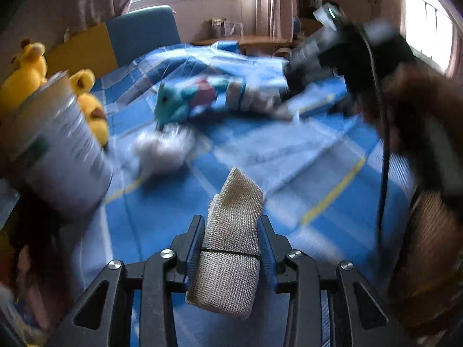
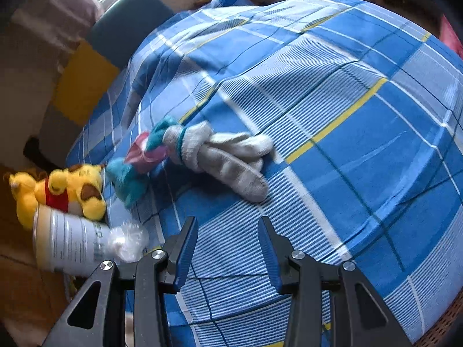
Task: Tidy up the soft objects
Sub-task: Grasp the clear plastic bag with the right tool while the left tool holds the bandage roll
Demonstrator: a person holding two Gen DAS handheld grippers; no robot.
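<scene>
Where the left wrist view looks down along its own fingers, the left gripper is closed on a beige mesh roll, its blue pads pressing both sides of it. That roll is bound by a thin dark band around its middle, and its upper end sticks out past the fingertips above the blue plaid bedspread. Much of this view is smeared. Farther back on the bed lie a teal plush toy and, just beside it, a grey sock bundle. A white fluffy lump sits nearer the camera. At the left edge a grey cylindrical can leans in front of a yellow plush bear. On the right the right gripper shows as a dark blur over the bedspread, with a hand behind it; its fingers cannot be made out here.

From the right wrist view, the right gripper stands partly open with nothing between its fingers, hanging over the bedspread. Ahead of it lies the sock bundle, touching the teal toy at its left end. The yellow bear lies at the bed's left edge beside the teal toy, the can lies on its side below it, and the white lump rests against the can's end.
</scene>
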